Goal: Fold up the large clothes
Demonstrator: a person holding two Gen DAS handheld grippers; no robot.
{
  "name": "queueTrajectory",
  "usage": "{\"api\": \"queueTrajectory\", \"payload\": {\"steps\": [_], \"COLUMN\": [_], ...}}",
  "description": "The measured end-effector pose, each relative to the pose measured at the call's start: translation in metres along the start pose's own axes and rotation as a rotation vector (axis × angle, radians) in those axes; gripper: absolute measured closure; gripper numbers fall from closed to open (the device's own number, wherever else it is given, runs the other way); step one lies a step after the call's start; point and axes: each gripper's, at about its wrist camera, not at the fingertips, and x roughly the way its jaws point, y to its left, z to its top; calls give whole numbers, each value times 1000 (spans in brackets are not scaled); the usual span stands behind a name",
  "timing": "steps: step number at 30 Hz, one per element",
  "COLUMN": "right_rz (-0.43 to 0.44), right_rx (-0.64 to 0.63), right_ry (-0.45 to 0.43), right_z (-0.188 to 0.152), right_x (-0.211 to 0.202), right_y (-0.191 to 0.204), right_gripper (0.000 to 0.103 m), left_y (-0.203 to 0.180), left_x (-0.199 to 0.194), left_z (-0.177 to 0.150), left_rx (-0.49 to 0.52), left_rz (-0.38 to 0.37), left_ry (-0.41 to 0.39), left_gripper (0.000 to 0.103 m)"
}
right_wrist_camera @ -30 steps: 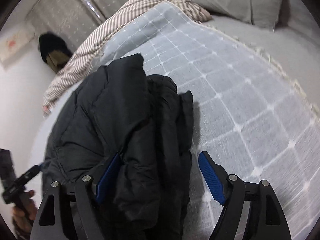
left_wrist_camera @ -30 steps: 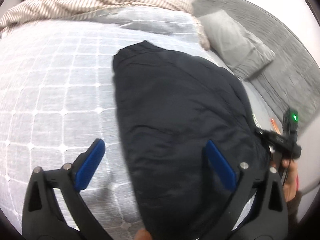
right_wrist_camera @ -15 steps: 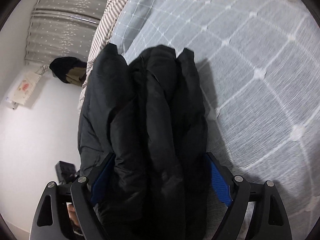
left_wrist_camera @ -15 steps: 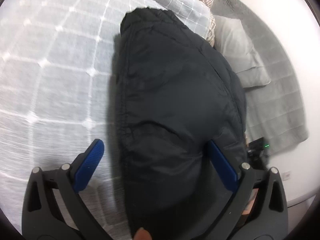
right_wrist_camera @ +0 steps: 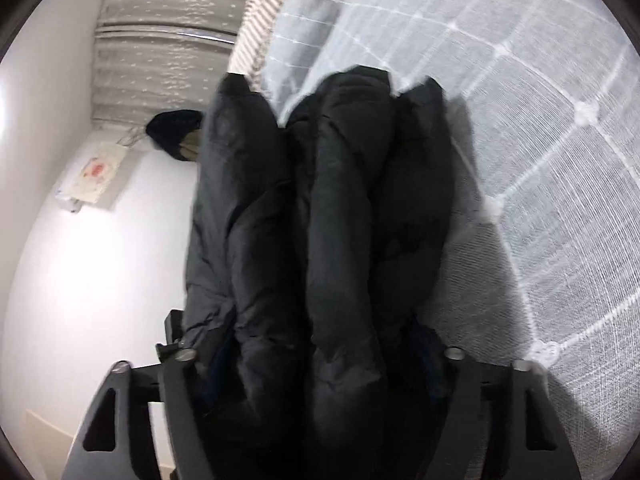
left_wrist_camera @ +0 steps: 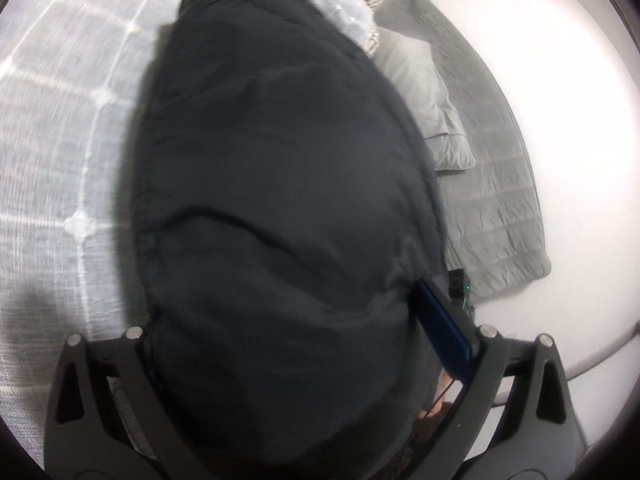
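A black puffer jacket (left_wrist_camera: 280, 160), folded into a thick bundle, lies on the checked light bedcover (left_wrist_camera: 60, 140). My left gripper (left_wrist_camera: 288, 316) straddles one end of it with its jaws wide. The padding bulges over the left finger and hides its pad. The blue right pad (left_wrist_camera: 440, 320) lies against the jacket's side. In the right wrist view, the jacket (right_wrist_camera: 340, 200) shows as several upright folds. My right gripper (right_wrist_camera: 320, 336) is closing on them, and both its pads are buried in the fabric.
A grey pillow (left_wrist_camera: 424, 92) and a grey quilt (left_wrist_camera: 492, 200) lie past the jacket, by a white wall. A striped blanket (right_wrist_camera: 260, 8) lies at the bedcover's (right_wrist_camera: 560, 160) far end, below a curtain (right_wrist_camera: 160, 20). A dark item (right_wrist_camera: 176, 132) hangs on the wall.
Both grippers dropped and rolled toward the jacket, which now fills each view. The right jaws have narrowed onto the folds. The left jaws keep their width.
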Motion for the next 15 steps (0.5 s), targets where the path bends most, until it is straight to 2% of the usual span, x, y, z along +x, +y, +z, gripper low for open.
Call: {"api": "queueTrajectory", "payload": {"steps": [2,4,9,15], "right_rz": [16,45,105,110], "right_rx": [-41,-86,-211,-310], "right_ry": [-28,-53,-132,-245], "right_z": [1,2,9,32], "right_x": [-7,-13,-39,-78], "right_y": [7,17,48,71], "right_gripper": [50,54,54,54], "left_y": [-11,-23,-52,-88], "left_x": [0,0,11,45], "left_z": [1,4,18,39], "left_rx": [43,77,148,225], "left_rz": [-11,-40,-109,-178], "left_ry": [-11,-23,-46,-48], "left_gripper": [5,5,6,7]}}
